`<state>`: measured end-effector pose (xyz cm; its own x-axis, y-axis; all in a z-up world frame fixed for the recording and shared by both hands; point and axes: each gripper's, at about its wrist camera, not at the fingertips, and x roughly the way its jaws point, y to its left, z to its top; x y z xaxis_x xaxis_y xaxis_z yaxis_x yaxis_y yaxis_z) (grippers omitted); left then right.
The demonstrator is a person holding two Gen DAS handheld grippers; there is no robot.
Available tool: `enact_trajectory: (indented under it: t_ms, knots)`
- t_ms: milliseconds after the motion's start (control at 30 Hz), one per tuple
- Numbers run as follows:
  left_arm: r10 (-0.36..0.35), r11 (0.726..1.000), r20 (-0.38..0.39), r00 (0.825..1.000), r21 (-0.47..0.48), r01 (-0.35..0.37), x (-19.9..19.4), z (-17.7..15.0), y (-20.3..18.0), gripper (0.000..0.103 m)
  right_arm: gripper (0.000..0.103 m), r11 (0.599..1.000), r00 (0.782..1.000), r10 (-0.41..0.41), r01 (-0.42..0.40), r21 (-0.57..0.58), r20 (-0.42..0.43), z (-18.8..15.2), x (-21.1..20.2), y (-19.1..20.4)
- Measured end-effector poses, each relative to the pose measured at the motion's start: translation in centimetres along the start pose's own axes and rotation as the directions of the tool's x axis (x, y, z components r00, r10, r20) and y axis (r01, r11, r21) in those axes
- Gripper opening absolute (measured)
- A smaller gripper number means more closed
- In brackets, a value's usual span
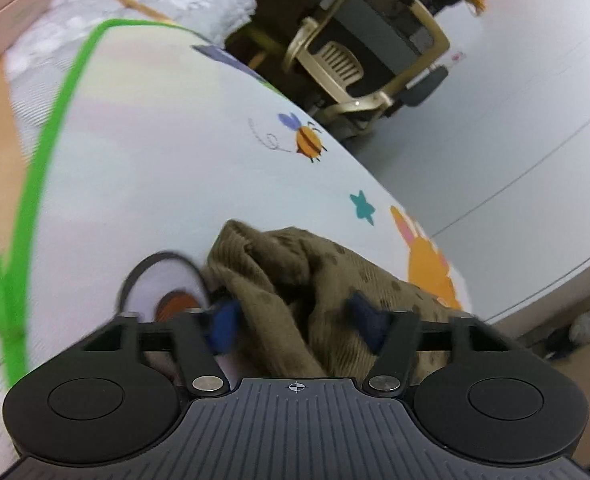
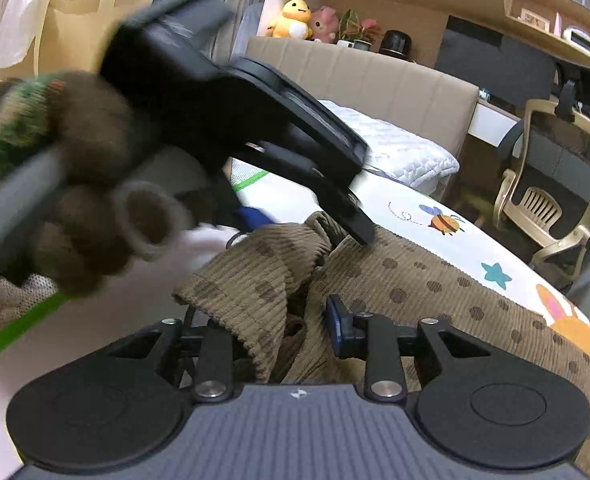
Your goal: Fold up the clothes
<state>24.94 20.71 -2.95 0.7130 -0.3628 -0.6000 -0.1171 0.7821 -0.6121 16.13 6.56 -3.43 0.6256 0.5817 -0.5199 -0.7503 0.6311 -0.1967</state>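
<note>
A brown corduroy garment with dark dots (image 1: 295, 280) (image 2: 415, 280) lies bunched on a white play mat with cartoon prints (image 1: 155, 140) (image 2: 435, 196). My left gripper (image 1: 295, 320) is open, its blue pads on either side of a raised fold of the cloth. The right wrist view shows it from outside (image 2: 279, 208), held by a gloved hand, its tips at the garment's top edge. My right gripper (image 2: 295, 332) is open with a ribbed hem fold between its fingers; its left pad is hidden by the cloth.
The mat has a green border (image 1: 55, 120) and covers a bed with a white quilt (image 2: 395, 148) and beige headboard (image 2: 355, 76). A desk chair (image 2: 555, 184) (image 1: 355, 60) stands beside the bed. A paper bag (image 2: 87, 20) stands at the back left.
</note>
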Motion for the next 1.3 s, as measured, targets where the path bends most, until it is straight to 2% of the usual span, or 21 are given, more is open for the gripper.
enact_trajectory:
  t_ms: [67,100,200,333,400,467,533,600,667,700,767,867,900,967,1067,1133,1200,1233,1300]
  knots:
    - [0.005,0.999,0.009,1.000,0.037,-0.005,-0.1,0.2,-1.4,0.023,0.020,1.000,1.000,0.007,-0.007,0.018,0.012,-0.1,-0.6,-0.5]
    - [0.007,0.998,0.021,1.000,0.065,-0.009,-0.6,0.2,-2.5,0.020,0.018,1.000,1.000,0.010,-0.011,0.028,0.020,-0.1,-0.9,-0.8]
    - [-0.008,0.990,0.056,0.998,0.143,0.000,-2.3,0.5,-6.6,0.015,0.016,0.998,0.997,0.004,-0.009,0.063,0.076,-0.2,-2.9,-2.2]
    - [-0.122,0.955,0.043,0.992,0.279,0.105,-2.5,0.0,-14.5,0.015,0.015,0.991,0.983,-0.051,0.028,0.129,0.176,-0.8,-8.1,-5.6]
    - [-0.183,0.919,-0.009,0.983,0.354,0.175,-0.8,-0.8,-19.1,0.015,0.014,0.984,0.972,-0.097,0.062,0.167,0.212,-1.8,-11.1,-7.6]
    - [-0.215,0.890,-0.079,0.973,0.394,0.229,2.0,-2.1,-22.8,0.017,0.014,0.969,0.967,-0.163,0.119,0.218,0.198,-3.6,-13.3,-9.7]
    - [-0.233,0.871,-0.160,0.959,0.403,0.279,5.3,-3.3,-25.6,0.023,0.014,0.948,0.957,-0.228,0.176,0.267,0.180,-5.5,-15.5,-11.8]
    - [-0.249,0.859,-0.230,0.941,0.395,0.324,8.0,-4.4,-27.8,0.030,0.014,0.918,0.954,-0.275,0.223,0.327,0.121,-7.5,-16.4,-13.9]
    - [-0.278,0.846,-0.259,0.925,0.389,0.363,8.7,-5.1,-29.0,0.034,0.014,0.882,0.953,-0.300,0.262,0.392,0.038,-9.7,-16.5,-16.0]
    - [-0.285,0.840,-0.250,0.925,0.400,0.366,8.2,-5.1,-29.1,0.043,0.014,0.869,0.957,-0.290,0.262,0.420,0.002,-10.7,-16.5,-16.9]
    - [-0.292,0.831,-0.226,0.930,0.421,0.363,6.9,-5.2,-29.2,0.054,0.014,0.857,0.962,-0.270,0.258,0.446,-0.038,-12.1,-16.2,-17.8]
    - [-0.237,0.848,-0.118,0.964,0.459,0.265,4.1,-4.6,-26.8,0.062,0.014,0.850,0.966,-0.249,0.253,0.462,-0.070,-13.3,-15.6,-18.4]
    - [-0.200,0.851,-0.067,0.977,0.482,0.207,3.0,-4.6,-25.7,0.066,0.016,0.848,0.965,-0.249,0.256,0.464,-0.076,-13.6,-15.5,-18.6]
    - [-0.127,0.857,-0.003,0.992,0.503,0.111,1.6,-4.8,-23.3,0.070,0.023,0.844,0.963,-0.255,0.266,0.465,-0.088,-14.1,-15.4,-19.0]
    - [-0.062,0.889,-0.034,0.998,0.452,0.071,1.6,-5.3,-19.0,0.069,0.032,0.817,0.951,-0.296,0.303,0.491,-0.093,-14.3,-16.6,-20.1]
    - [-0.050,0.915,-0.082,0.995,0.396,0.078,2.5,-5.8,-16.6,0.066,0.049,0.783,0.968,-0.252,0.219,0.582,-0.026,-13.8,-17.6,-22.0]
    - [-0.065,0.930,-0.107,0.992,0.353,0.099,3.1,-6.5,-15.5,0.061,0.065,0.728,0.975,-0.216,0.124,0.674,0.054,-13.0,-18.4,-24.4]
    - [-0.080,0.934,-0.116,0.990,0.337,0.115,3.3,-6.8,-15.1,0.059,0.069,0.705,0.974,-0.209,0.089,0.703,0.086,-12.6,-18.5,-25.4]
    - [-0.120,0.931,-0.124,0.985,0.329,0.155,3.5,-7.0,-15.1,0.044,0.070,0.695,0.971,-0.207,0.062,0.716,0.117,-11.6,-17.8,-27.0]
